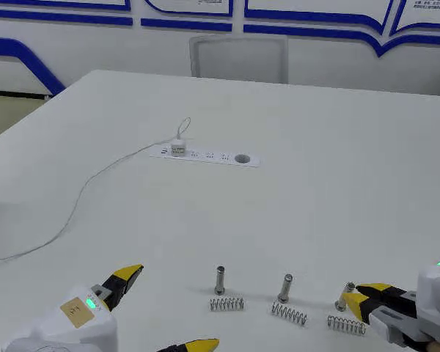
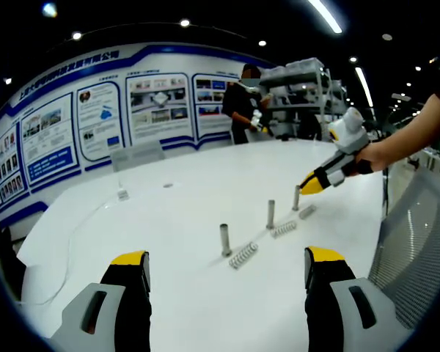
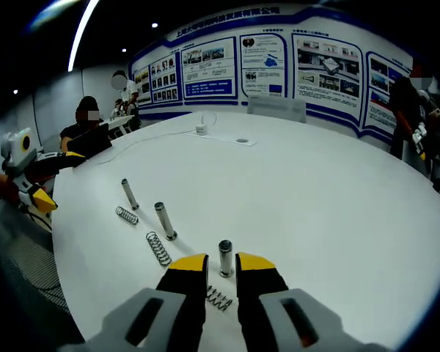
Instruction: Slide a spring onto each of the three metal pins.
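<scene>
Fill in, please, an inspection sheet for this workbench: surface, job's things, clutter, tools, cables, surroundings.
Surface: white table, flat and clean.
Job's things: left pin, middle pin and right pin stand upright. Left spring, middle spring and right spring each lie flat beside a pin. No spring is on a pin yet.
Clutter: nothing seen.
Tools: left tool is wide open and holds nothing. Right tool is slightly open, with the right pin at its tips.
Cables: a thin cable runs from a plug in the power strip.
Surroundings: chair, wall boards, a person standing beyond the table.
</scene>
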`<state>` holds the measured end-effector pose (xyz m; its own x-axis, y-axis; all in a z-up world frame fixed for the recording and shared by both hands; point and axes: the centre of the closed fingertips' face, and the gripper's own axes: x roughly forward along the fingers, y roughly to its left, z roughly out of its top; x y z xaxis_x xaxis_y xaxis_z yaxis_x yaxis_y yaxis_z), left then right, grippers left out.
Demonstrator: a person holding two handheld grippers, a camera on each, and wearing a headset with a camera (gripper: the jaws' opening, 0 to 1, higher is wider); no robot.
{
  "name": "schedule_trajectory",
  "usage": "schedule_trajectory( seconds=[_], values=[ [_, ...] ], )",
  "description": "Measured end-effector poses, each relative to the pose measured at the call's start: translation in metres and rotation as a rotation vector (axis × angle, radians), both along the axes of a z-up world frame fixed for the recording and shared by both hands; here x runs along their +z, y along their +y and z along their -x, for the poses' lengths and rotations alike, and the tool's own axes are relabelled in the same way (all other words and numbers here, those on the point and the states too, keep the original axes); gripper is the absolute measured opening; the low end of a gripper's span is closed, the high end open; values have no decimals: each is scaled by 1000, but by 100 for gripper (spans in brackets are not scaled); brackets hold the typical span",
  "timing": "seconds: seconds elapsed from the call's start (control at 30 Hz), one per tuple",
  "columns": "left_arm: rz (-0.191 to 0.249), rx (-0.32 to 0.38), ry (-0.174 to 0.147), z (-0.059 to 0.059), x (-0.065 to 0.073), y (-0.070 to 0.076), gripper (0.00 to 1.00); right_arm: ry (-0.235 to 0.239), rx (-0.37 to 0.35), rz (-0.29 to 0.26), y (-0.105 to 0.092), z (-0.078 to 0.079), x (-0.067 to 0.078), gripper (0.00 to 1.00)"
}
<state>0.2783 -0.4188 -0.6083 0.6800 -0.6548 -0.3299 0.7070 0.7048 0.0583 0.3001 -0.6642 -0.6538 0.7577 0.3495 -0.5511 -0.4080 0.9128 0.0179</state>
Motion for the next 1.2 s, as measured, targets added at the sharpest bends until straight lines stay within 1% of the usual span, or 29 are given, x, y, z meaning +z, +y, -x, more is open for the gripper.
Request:
schedule_trajectory(
  seconds=[0.1, 0.2, 0.23, 0.3, 0.4, 0.53, 0.6, 0.7, 0.8, 0.93, 1.03, 1.2],
  values=[
    [3, 3, 1, -1, 0, 0, 89, 19, 50, 7, 1, 7, -6, 18],
    [1, 6, 2, -1, -1, 1, 89, 34, 93, 32, 0, 12, -11, 19],
    [-1, 7, 4, -1, -1, 2, 88, 41, 115, 47, 0, 15, -14, 19],
    [-4, 6, 7, -1, -2, 2, 88, 38, 150, 100, -2, 17, -17, 20],
    [-7, 5, 10, 0, -3, 1, 88, 46, 177, 89, 1, 19, -19, 21],
    [-11, 5, 18, 0, -5, 2, 88, 54, 196, 90, 1, 20, -23, 22],
    [-20, 5, 21, 0, -7, 2, 88, 64, 213, 96, 1, 21, -26, 22],
    [-26, 1, 31, 0, -10, 2, 88, 81, 251, 130, 0, 23, -32, 23],
    [-35, -2, 34, 1, -11, 1, 88, 95, 282, 139, 0, 25, -36, 24],
    [-42, -4, 37, 2, -12, 1, 87, 103, 315, 166, -2, 23, -42, 24],
    [-47, -2, 41, 2, -13, 2, 87, 109, 334, 159, 1, 21, -45, 24],
    [-51, 7, 46, 2, -14, 4, 87, 113, 395, 151, 10, 23, -46, 24]
  ],
)
